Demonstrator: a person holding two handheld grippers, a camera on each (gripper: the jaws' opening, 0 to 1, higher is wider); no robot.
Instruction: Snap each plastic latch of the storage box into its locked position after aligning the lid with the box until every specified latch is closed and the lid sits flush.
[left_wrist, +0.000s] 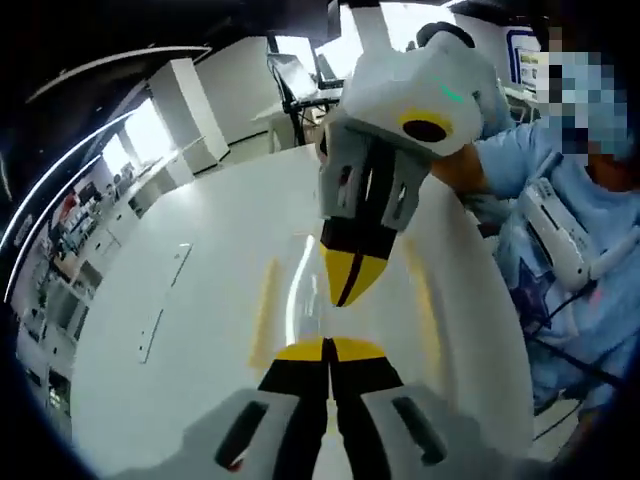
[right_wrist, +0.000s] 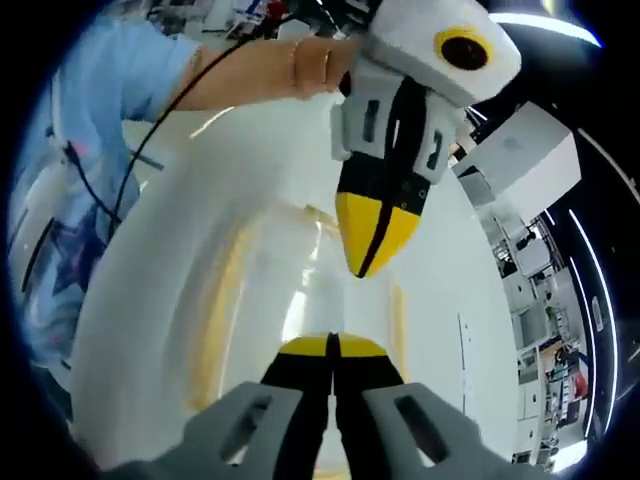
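**Both grippers closed, tip to tip above the box lid**

The storage box (left_wrist: 300, 290) lies on the white table (left_wrist: 150, 290) directly under our two grippers. We see it from above as a clear, glossy lid with a pale yellow strip along each long side (left_wrist: 265, 310). In the right gripper view the same lid (right_wrist: 300, 290) runs away from us, with its yellow strips (right_wrist: 225, 310) on both flanks. We cannot tell from either view whether the latches are snapped down or whether the lid sits flush; the strips are blurred and pale.

Our left gripper (left_wrist: 328, 347) rises from the bottom of the left gripper view with its yellow-tipped black jaws pressed together, nothing between them. Facing it from the far side comes the right gripper (left_wrist: 345, 290), also closed, its yellow tip pointing down toward the lid and near our own tip. In the right gripper view the picture mirrors: the right gripper (right_wrist: 332, 345) is closed at the bottom, and the left gripper (right_wrist: 368, 255) hangs above the lid, jaws together, its tip just short of ours.

Whether either tip touches the lid we cannot tell.

A person in a light blue top (left_wrist: 560, 200) stands at the table edge, a bare forearm (right_wrist: 260, 75) reaching to the gripper. Beyond the table is an office with desks and shelves (left_wrist: 90, 220).
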